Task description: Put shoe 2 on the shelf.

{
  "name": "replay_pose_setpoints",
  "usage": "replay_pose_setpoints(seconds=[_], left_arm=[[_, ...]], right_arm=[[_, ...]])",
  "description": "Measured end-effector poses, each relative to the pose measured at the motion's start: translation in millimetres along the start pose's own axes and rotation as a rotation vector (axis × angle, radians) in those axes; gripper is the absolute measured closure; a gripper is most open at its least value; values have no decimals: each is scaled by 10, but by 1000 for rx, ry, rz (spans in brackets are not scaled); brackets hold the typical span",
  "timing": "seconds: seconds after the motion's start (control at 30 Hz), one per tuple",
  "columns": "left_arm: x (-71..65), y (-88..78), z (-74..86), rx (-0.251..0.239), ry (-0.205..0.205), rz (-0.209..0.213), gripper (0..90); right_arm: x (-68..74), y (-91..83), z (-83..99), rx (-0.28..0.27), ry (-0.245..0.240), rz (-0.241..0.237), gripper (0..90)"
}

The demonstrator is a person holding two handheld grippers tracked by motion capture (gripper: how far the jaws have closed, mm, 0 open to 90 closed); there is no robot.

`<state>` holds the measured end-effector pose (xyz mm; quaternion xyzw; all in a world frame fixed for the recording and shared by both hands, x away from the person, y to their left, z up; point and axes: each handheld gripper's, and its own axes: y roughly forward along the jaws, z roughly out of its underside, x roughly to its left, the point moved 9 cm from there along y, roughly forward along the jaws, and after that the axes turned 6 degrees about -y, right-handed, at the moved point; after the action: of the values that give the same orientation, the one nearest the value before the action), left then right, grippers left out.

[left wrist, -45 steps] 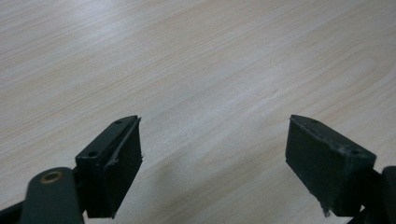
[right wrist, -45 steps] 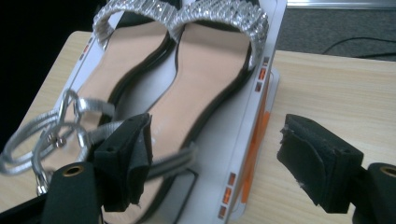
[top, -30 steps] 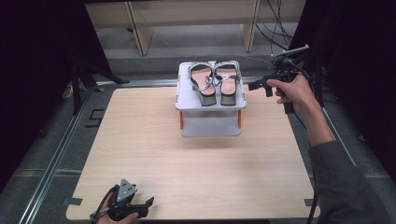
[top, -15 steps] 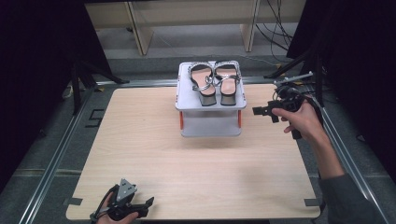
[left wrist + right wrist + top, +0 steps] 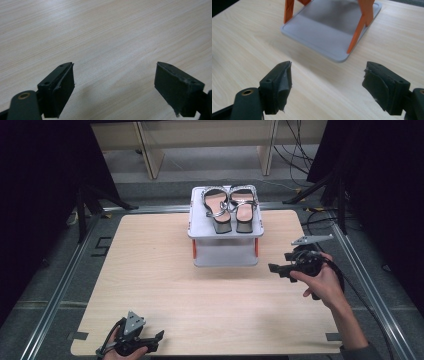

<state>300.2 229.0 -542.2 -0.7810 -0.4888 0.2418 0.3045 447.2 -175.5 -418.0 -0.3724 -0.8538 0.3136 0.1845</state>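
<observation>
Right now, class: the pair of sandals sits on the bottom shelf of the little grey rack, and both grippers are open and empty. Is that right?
Not quite. The sandals sit on the top shelf of the rack, as the high view shows. The left gripper and right gripper are indeed open and empty.

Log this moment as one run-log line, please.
sandals: paired on rack top | right hand-held gripper: open, empty, beside rack | left hand-held gripper: open, empty, near table front edge
</observation>
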Motion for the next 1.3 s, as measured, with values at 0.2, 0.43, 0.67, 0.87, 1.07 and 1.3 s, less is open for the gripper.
replay_pose_setpoints(seconds=[0.2,0.43,0.67,0.87,1.07,1.3], left_arm=[[20,-3,-6,-5,4,-20,158],[17,-3,-8,-9,-3,-27,157],[-5,-15,-24,-21,-17,-4,156],[4,-31,-34,-30,-18,-12,157],[-13,-26,-38,-36,-26,-4,157],[-9,-23,-31,-32,-29,-6,156]], right_arm=[[140,167,307,4,-30,-16,223],[358,323,686,52,-112,-49,224],[462,352,866,43,-81,-74,222],[574,374,968,67,-125,-75,208],[659,380,1133,130,-185,-51,213],[657,367,1318,150,-197,-32,201]])
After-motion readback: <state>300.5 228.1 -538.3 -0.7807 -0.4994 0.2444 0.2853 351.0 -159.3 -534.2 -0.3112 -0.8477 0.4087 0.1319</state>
